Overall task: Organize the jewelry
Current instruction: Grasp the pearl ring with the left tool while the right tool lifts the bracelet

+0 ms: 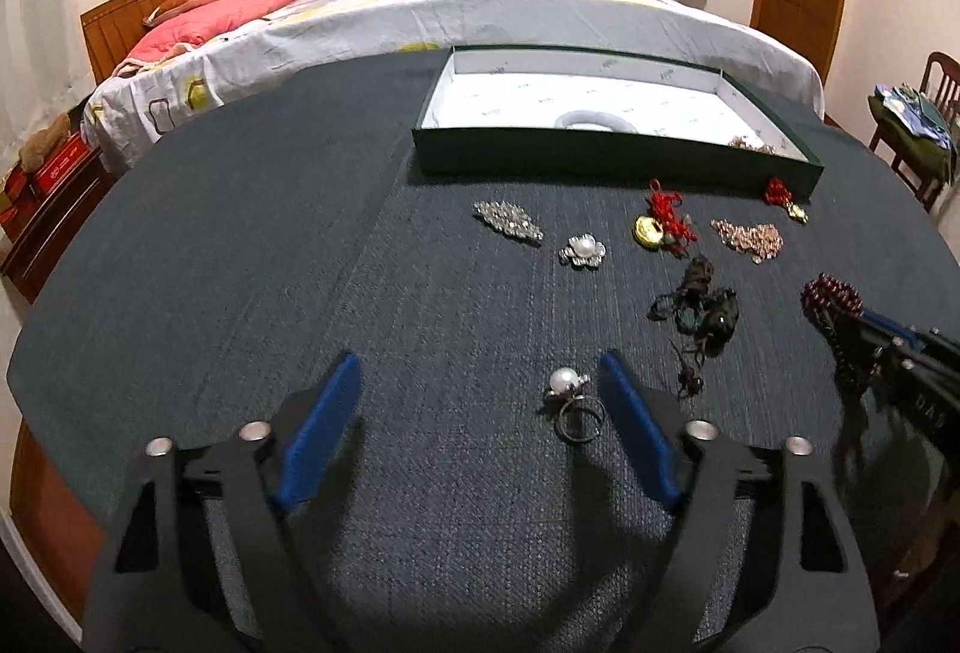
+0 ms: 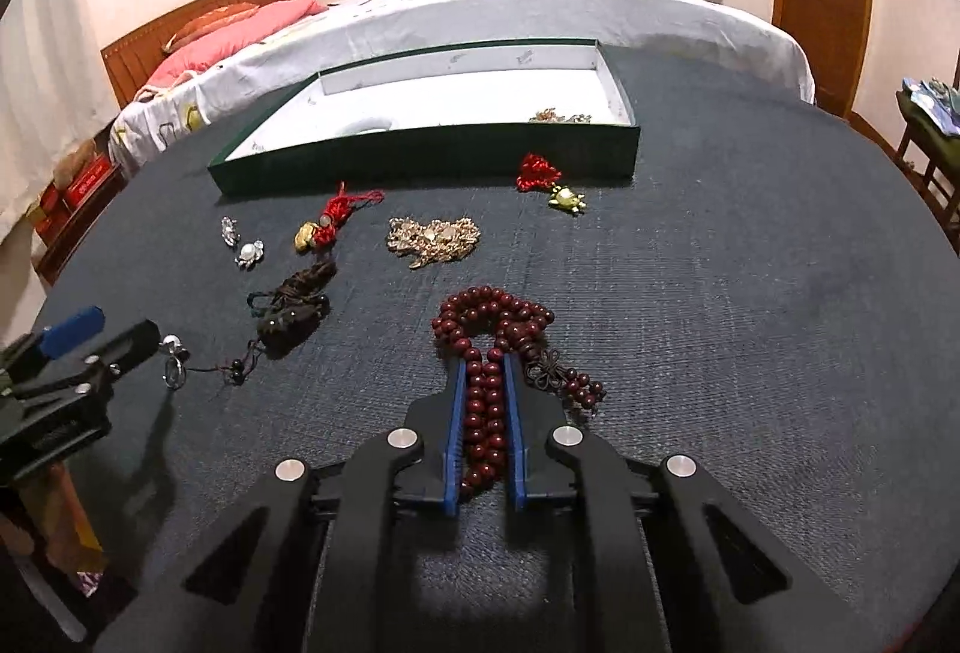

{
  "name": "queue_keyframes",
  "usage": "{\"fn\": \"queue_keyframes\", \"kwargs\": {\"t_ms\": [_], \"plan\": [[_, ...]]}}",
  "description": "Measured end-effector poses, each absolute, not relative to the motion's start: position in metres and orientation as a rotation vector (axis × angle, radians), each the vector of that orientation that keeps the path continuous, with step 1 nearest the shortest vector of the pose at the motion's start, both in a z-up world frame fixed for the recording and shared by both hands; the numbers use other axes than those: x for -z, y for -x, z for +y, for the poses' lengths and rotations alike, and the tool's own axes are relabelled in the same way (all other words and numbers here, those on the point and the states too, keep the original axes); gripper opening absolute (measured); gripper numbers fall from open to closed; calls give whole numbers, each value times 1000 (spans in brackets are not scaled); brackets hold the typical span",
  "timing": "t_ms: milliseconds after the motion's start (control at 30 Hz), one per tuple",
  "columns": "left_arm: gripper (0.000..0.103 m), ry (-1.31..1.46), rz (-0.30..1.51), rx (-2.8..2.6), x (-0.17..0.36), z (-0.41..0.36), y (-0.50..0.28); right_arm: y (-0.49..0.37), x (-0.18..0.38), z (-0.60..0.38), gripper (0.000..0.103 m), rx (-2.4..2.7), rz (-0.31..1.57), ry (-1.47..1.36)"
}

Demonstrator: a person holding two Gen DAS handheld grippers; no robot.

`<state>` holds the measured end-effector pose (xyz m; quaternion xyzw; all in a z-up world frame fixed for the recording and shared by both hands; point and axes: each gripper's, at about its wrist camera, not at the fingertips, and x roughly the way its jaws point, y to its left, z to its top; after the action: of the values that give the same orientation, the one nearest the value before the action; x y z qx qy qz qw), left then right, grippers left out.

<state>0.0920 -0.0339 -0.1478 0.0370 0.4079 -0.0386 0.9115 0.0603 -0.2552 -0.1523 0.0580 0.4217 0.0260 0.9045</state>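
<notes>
A round table (image 2: 720, 293) covered in dark grey cloth fills both views, a shallow green white-lined box (image 2: 420, 155) at upper centre. The right hand-held gripper (image 2: 487, 362) is clamped on a dark red wooden bead strand (image 2: 498, 311); the left hand-held gripper (image 1: 480, 377) stands apart around a silver pearl ring (image 1: 570, 401).

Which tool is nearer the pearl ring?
Left. The left tool stands open with the pearl ring between its fingers, near the right-hand one. The right tool is off to the side, shut on the red bead string.
</notes>
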Motion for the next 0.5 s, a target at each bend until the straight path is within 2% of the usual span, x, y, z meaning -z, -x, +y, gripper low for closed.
{"fn": "queue_keyframes", "kwargs": {"t_ms": [100, 300, 500], "plan": [[66, -59, 867, 92, 153, -35, -92, -59, 150, -255, 13, -63, 862, -125], [65, -55, 886, 117, 158, -42, -90, -57, 150, -255, 13, -72, 857, -132], [46, -59, 898, 147, 163, -49, -90, -57, 148, -258, 13, -70, 852, -143]]}}
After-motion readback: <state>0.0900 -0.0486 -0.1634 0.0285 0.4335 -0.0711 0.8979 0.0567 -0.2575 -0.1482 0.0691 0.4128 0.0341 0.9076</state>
